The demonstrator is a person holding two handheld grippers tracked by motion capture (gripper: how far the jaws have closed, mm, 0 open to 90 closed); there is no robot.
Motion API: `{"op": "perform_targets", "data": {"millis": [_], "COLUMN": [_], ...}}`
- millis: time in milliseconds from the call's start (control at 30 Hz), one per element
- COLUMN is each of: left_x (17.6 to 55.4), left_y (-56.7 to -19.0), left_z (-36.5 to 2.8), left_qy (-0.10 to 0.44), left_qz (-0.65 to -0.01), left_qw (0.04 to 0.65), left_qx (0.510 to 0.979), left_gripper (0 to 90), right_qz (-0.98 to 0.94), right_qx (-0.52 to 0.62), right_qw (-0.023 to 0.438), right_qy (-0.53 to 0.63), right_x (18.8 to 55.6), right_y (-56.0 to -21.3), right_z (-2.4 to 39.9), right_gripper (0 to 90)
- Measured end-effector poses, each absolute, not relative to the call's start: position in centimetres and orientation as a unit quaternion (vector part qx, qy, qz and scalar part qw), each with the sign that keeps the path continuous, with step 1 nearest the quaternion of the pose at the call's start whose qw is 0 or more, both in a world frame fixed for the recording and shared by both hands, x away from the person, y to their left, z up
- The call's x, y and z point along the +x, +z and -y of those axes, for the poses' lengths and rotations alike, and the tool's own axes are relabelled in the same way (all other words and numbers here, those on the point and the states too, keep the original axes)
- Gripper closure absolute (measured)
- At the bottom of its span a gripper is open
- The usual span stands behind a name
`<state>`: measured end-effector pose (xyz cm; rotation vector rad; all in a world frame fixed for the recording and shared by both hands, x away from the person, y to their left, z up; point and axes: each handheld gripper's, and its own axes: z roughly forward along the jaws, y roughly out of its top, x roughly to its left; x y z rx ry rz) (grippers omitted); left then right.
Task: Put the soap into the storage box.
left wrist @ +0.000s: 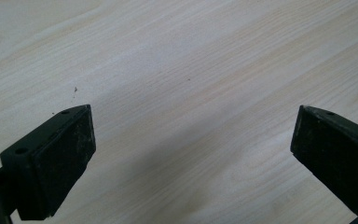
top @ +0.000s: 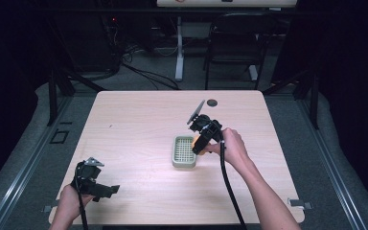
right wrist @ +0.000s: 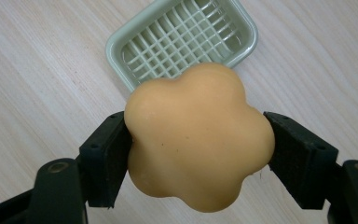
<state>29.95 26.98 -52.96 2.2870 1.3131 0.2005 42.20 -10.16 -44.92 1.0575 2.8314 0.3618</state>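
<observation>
High view: one wooden surface (top: 139,139), two tongs, one green grid tray (top: 183,151) near middle. Right tongs (top: 200,143) just above tray's right edge, one orange piece (top: 197,142) between pads. Left tongs (top: 109,190) at near-left corner, well apart from tray.

Left gripper view: two pads spread wide, nothing between; bare wood below.

Right gripper view: two pads clamped on one flower-shaped orange piece (right wrist: 198,135), held above surface; tray (right wrist: 182,39) just beyond, one grid insert inside.

We see an orange flower-shaped soap (right wrist: 198,140), smooth and lobed, clamped mid-frame above a pale green gridded soap dish (right wrist: 184,39), upper centre, lying flat.
</observation>
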Motion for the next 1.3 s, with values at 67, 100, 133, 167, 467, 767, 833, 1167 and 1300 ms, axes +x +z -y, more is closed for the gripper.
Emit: {"op": "perform_targets", "data": {"millis": [67,100,133,167,467,767,833,1167,1300], "left_x": [29.9,30.0,30.0,30.0,30.0,30.0,29.9,30.0,30.0], "left_y": [-53.0,-53.0,-53.0,-53.0,-52.9,-52.9,-52.9,-52.9,-52.9], "left_z": [-27.0,-27.0,-27.0,-27.0,-27.0,-27.0,-27.0,-27.1,-27.1], "left_qy": [0.073,0.074,0.074,0.073,0.074,0.074,0.074,0.075,0.075], "left_qz": [-0.481,-0.481,-0.480,-0.481,-0.481,-0.481,-0.481,-0.480,-0.480], "left_qw": [0.247,0.247,0.247,0.247,0.247,0.247,0.248,0.247,0.247], "left_qx": [0.838,0.838,0.838,0.838,0.838,0.838,0.838,0.838,0.839], "left_gripper": [0.2,0.2,0.2,0.1,0.2,0.2,0.2,0.2,0.2], "right_qz": [-0.929,-0.929,-0.930,-0.930,-0.933,-0.935,-0.934,-0.937,-0.937], "right_qx": [0.347,0.346,0.345,0.345,0.341,0.335,0.338,0.332,0.331], "right_qw": [0.047,0.048,0.049,0.047,0.043,0.044,0.043,0.039,0.041], "right_qy": [0.121,0.119,0.120,0.115,0.111,0.104,0.107,0.099,0.098], "right_x": [42.4,42.5,42.6,42.7,43.4,44.2,44.2,44.8,45.1], "right_y": [-45.0,-45.0,-45.1,-45.0,-45.6,-46.1,-46.4,-47.5,-47.9], "right_z": [9.9,9.8,9.6,9.5,8.3,7.3,7.0,5.9,5.6], "right_gripper": [26.5,26.5,26.5,26.5,26.5,26.5,26.5,26.5,26.5]}}
